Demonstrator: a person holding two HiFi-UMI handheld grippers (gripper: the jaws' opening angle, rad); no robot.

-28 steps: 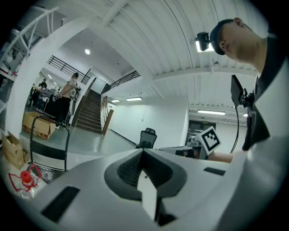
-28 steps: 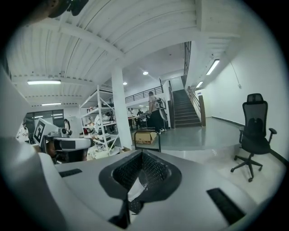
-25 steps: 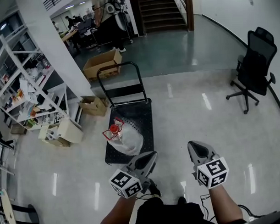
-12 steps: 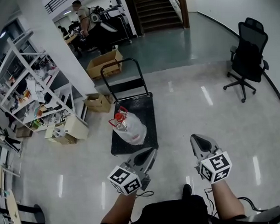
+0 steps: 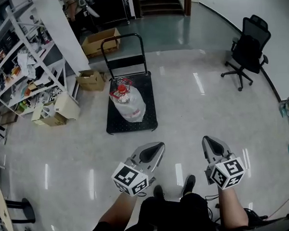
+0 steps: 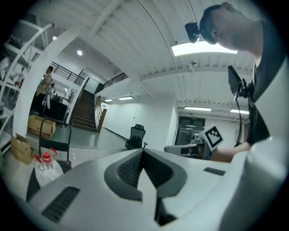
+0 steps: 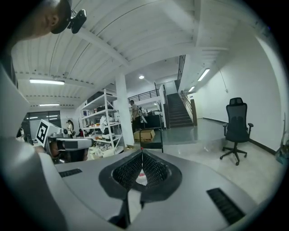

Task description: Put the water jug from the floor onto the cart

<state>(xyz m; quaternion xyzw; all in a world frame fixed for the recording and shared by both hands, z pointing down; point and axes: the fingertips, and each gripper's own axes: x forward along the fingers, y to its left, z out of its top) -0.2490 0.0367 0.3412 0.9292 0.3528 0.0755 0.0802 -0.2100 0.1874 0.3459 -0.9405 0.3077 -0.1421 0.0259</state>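
While the water jug (image 5: 128, 103) stands on the black cart (image 5: 149, 118), toward the handle end of its deck and left of the middle, a person holding two grippers faces it from well apart across the polished floor (image 5: 196, 115). Both the left gripper (image 5: 155, 149) and the right gripper (image 5: 209, 144) are clenched on nothing, their ribbed fingers (image 7: 128, 171) pressed together with only the room visible beyond them. Judged from the scene, the lift itself looks complete and what is left is a clean finish. Both sets of fingers are best held closed and away from the cart so nothing nudges the load. A last look at the jug is worthwhile, since it sits nearer one side of the deck than the other, and a rounded bottle could tip or roll if the cart is pushed. An office chair (image 5: 246, 47), metal shelves (image 5: 26, 55) and cardboard boxes (image 5: 99, 41) ring the open space.
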